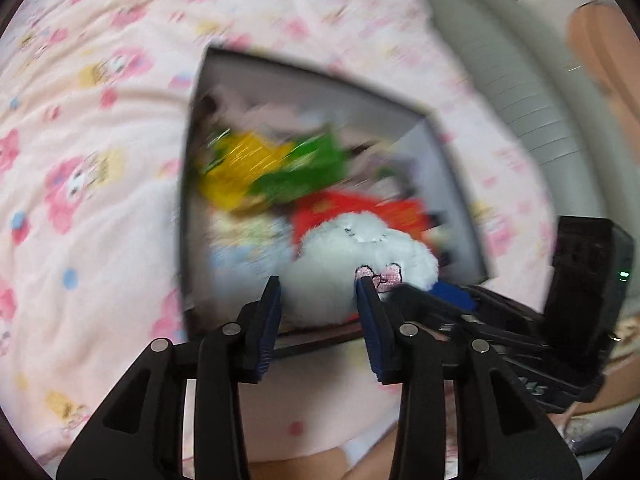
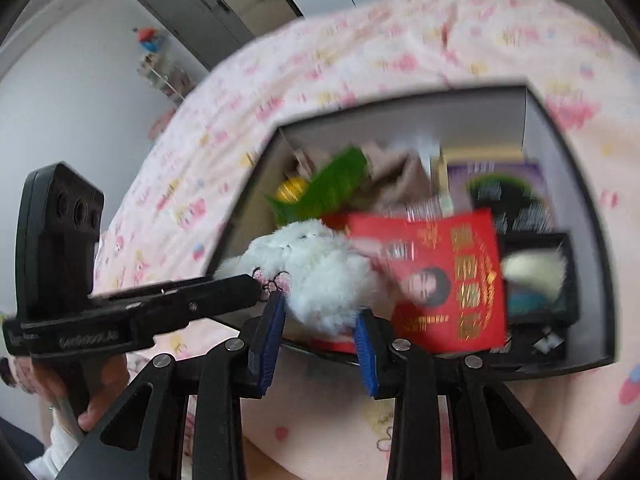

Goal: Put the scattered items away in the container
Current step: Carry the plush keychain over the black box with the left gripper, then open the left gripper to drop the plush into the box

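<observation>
A fluffy white plush toy [image 1: 352, 252] with a pink embroidered patch hangs over the near rim of the open dark-edged box [image 1: 188, 184]. It sits between the fingers of my left gripper [image 1: 318, 292]. Its fur brushes both blue pads, but I see no squeeze there. In the right wrist view, my right gripper [image 2: 320, 320] is shut on the lower part of the plush toy [image 2: 316, 268], pinching its fur. The left gripper [image 2: 256, 286] reaches in from the left beside the toy's pink patch. The right gripper [image 1: 404, 296] enters the left wrist view from the right.
The box [image 2: 400, 120] lies on a pink patterned bedspread [image 1: 100, 160] and holds a red printed packet [image 2: 448, 272], green and yellow packets [image 1: 280, 164], beige cloth and a purple box [image 2: 500, 184]. A hand [image 2: 100, 392] grips the left tool. A grey padded surface [image 1: 504, 64] lies at the far right.
</observation>
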The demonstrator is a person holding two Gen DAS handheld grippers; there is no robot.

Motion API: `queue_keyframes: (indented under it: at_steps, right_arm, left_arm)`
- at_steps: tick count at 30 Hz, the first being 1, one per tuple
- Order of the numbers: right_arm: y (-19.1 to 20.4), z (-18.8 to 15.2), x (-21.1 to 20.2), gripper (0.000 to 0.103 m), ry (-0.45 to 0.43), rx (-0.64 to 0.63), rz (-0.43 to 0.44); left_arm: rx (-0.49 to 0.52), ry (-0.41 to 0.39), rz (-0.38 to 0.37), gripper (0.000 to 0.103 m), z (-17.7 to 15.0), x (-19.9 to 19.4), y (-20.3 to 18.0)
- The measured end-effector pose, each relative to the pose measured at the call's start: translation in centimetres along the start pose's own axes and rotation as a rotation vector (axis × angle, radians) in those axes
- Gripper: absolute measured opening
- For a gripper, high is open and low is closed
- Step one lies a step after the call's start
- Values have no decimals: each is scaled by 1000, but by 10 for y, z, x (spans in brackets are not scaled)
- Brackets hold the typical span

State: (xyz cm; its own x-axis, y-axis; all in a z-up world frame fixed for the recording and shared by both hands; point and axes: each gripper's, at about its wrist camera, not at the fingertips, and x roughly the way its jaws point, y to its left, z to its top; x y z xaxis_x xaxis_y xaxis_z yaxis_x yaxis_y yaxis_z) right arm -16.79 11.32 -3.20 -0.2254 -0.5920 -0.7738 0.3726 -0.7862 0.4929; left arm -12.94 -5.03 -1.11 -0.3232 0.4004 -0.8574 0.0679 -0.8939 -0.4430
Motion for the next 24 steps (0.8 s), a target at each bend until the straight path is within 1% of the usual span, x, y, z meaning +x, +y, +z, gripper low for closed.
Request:
queue_keyframes:
  at_steps: [1,2,3,4,5,7,8,9,10,11,12,13,15,18,19,20,21,22,23,24]
  right_arm:
    - [-9,-3,0,28,-12,36,35]
    - [-15,-6,-9,28,-21,64,55]
    - [-20,-8,-23,28,-32,83,59]
    - [-23,-9,-31,28,-57,91,47]
    - [-25,-10,-40,28,-92,86,14]
    - [-23,-10,-53,28,-157,38,-120]
    - [-20,-12,-59,28,-168,14,-175]
    - [-16,-14,-59,28,-167,-14,-238]
    - [-13,-15,-55,28,-156,-30,-273]
    - [-10,-19,-50,28,-142,-43,-304]
    - [-7,-21,-48,28,-139,-44,-314]
    - [-5,-23,-48,28,-142,-49,-313]
    - [2,-26,-49,28,-149,-79,-318]
    - [12,-29,-45,29,-155,-124,-411]
    - [14,-30,-44,29,-153,-133,-438]
    - [15,-31,-43,29,-150,-134,-454]
    - [16,-30,-45,29,-148,-125,-465]
    - [17,-31,-48,29,-154,-109,-473]
    - [21,-32,-54,30,-173,-94,-485]
    - [24,-34,-63,38,-209,-79,-502]
  left_arm:
    - [8,-5,41,37,0,1,1]
    - [18,-27,58,37,-3,-1,3]
    - [19,-52,55,37,-4,-5,3]
    - [20,-82,34,37,-6,-10,3]
    - [20,-116,7,37,-7,-14,2]
    - [23,-181,-8,37,-7,-20,0]
    - [36,-190,-16,37,-6,-18,-2]
    - [45,-180,-34,37,-5,-15,-4]
    - [50,-158,-56,37,-4,-8,-4]
    - [57,-131,-75,37,-5,-2,-5]
    - [63,-112,-81,37,-6,5,-6]
    - [68,-105,-72,37,-10,11,-6]
    - [101,-130,-40,37,-20,8,-8]
    - [139,-163,19,38,-26,8,-14]
    - [149,-180,51,39,-27,6,-16]
    - [155,-206,96,43,-28,5,-18]
    - [160,-230,132,49,-30,2,-20]
    - [166,-270,170,49,-32,-6,-23]
    - [168,-294,178,50,-33,-11,-25]
    - [172,-324,179,50,-36,-21,-28]
